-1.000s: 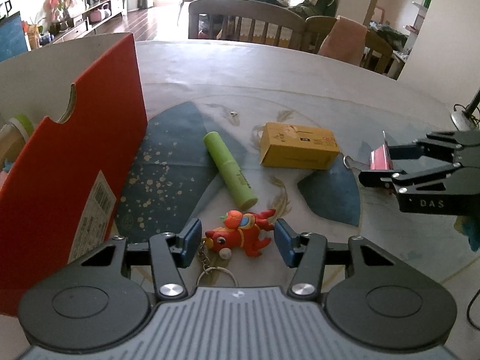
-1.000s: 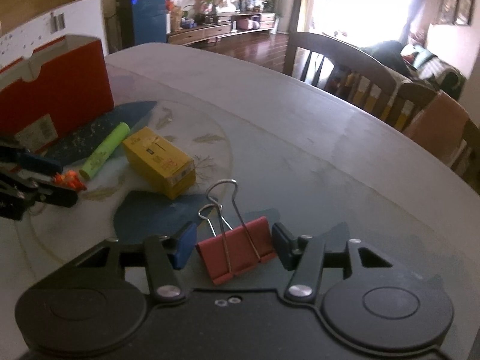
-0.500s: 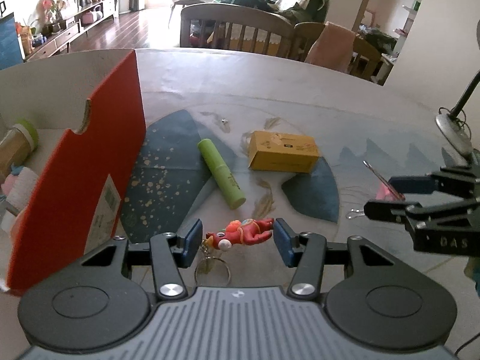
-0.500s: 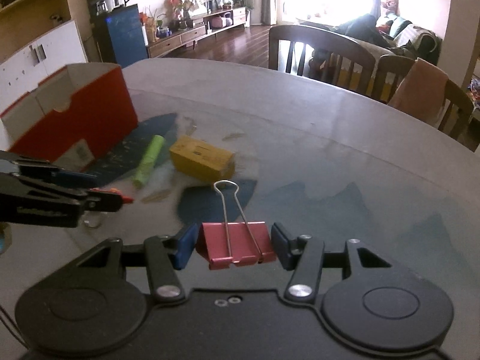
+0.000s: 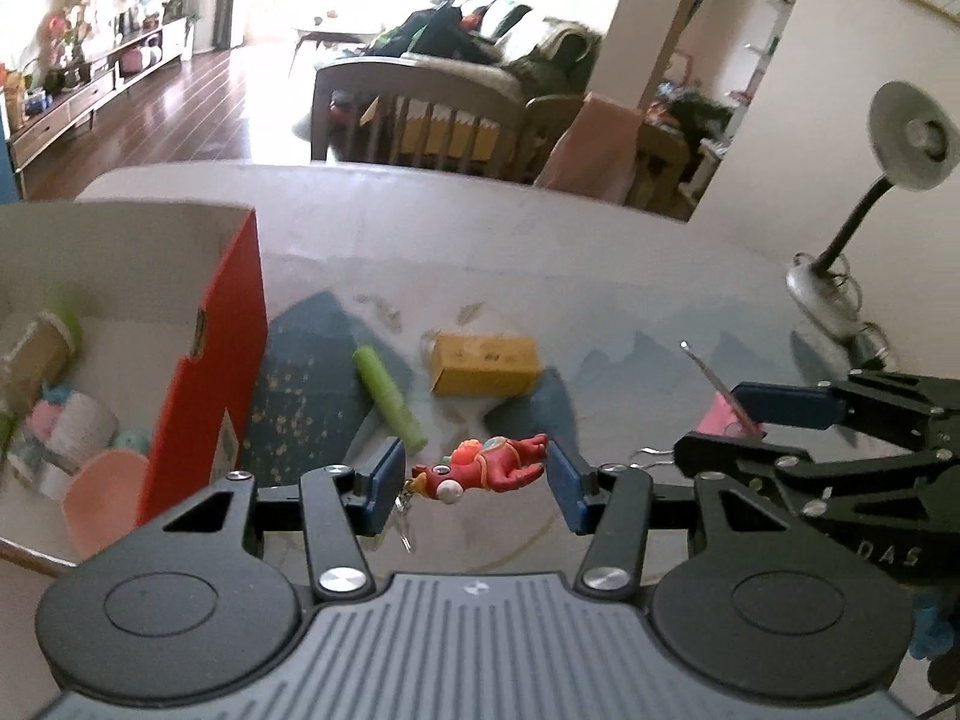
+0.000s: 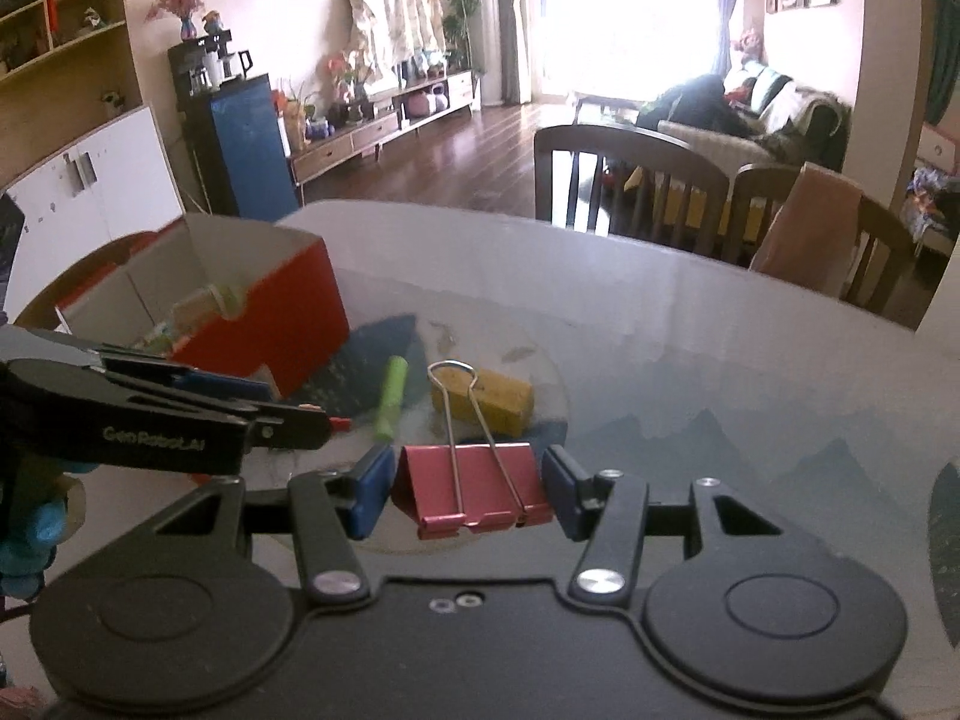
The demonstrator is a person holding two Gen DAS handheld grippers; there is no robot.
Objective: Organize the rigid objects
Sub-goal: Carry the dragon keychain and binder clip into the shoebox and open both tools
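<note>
My left claw [image 5: 475,486] is squeezing a little red toy keychain [image 5: 483,468] between its two blue pads, and the toy is up in the air above the table [image 5: 630,276]. Its small metal ring [image 5: 403,525] hangs down under the pad on my left. My right claw [image 6: 465,489] is clamped on a red binder clip [image 6: 474,489], one blue pad on each side of it, and the clip is off the table too. The clip's wire handles [image 6: 465,414] stick up and away from me. Past my left claw, a green tube [image 5: 389,395] lies flat on the table, and a yellow box [image 5: 485,363] lies just beside it, a bit farther off and to the right. To the left of my left claw stands a big red box [image 5: 207,384] with its top open. Inside it I can see a pink bowl [image 5: 99,504] and some other small things that are too blurry to tell. My right claw shows up on the right side of my left claw's view, close by, with the pink-red clip in it. Far off to the right a gray desk lamp [image 5: 864,204] stands at the table's edge. Behind the table there are wooden chairs [image 5: 420,114].
</note>
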